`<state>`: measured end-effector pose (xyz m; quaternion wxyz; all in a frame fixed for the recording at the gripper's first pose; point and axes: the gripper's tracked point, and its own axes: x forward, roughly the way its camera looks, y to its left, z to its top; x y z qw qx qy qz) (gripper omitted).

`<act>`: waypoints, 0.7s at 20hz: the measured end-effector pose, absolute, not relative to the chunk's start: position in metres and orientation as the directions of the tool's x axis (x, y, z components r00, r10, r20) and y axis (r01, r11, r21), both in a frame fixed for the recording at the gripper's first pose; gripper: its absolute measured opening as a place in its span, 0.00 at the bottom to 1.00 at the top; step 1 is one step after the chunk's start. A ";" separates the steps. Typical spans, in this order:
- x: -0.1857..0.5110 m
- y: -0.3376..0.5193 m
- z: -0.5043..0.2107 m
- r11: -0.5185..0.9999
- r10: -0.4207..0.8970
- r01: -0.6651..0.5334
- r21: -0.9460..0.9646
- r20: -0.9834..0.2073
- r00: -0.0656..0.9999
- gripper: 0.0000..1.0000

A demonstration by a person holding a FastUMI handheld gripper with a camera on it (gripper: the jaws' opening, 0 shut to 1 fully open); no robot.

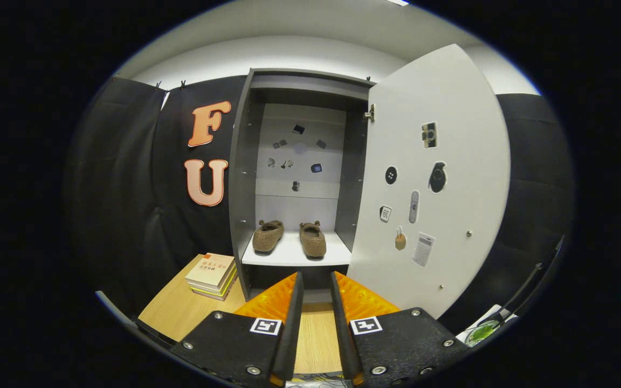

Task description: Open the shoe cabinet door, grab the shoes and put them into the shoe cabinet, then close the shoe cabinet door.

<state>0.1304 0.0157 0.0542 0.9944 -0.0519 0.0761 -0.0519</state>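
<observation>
The gripper (316,285) has its two fingers apart with a narrow gap between them, and nothing is held in this gap; through it the wooden table top (181,307) can be seen. The fingers point toward the shoe cabinet (241,178), which stands upright on the table just ahead of them. The cabinet door (450,134) is swung wide open to the right side, and its inner white face carries several small stickers (429,134) and a hinge at the top corner. Inside the cabinet, on the white shelf (291,254), there are two brown fuzzy slippers: the left slipper (267,235) and the right slipper (312,240). They lie side by side with a small space between them, both beyond the fingertips and not touched by them. The back wall of the cabinet also has a few small stickers. To the left of the cabinet, on the table, a stack of books (212,275) lies flat, close beside the cabinet's side wall.
</observation>
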 end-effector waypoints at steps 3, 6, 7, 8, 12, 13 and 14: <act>0.109 -0.004 0.051 0.989 -0.129 0.117 -0.088 -0.149 0.980 0.40; 0.095 -0.030 0.050 0.986 -0.150 0.139 -0.088 -0.139 0.979 0.43; 0.090 -0.042 0.051 0.985 -0.158 0.147 -0.093 -0.136 0.978 0.44; 0.085 -0.055 0.052 0.983 -0.168 0.156 -0.094 -0.130 0.977 0.45; 0.065 -0.117 0.064 0.972 -0.220 0.211 -0.101 -0.089 0.971 0.51; 0.064 -0.135 0.064 0.969 -0.235 0.225 -0.102 -0.094 0.967 0.52; 0.061 -0.149 0.063 0.968 -0.242 0.232 -0.097 -0.102 0.965 0.52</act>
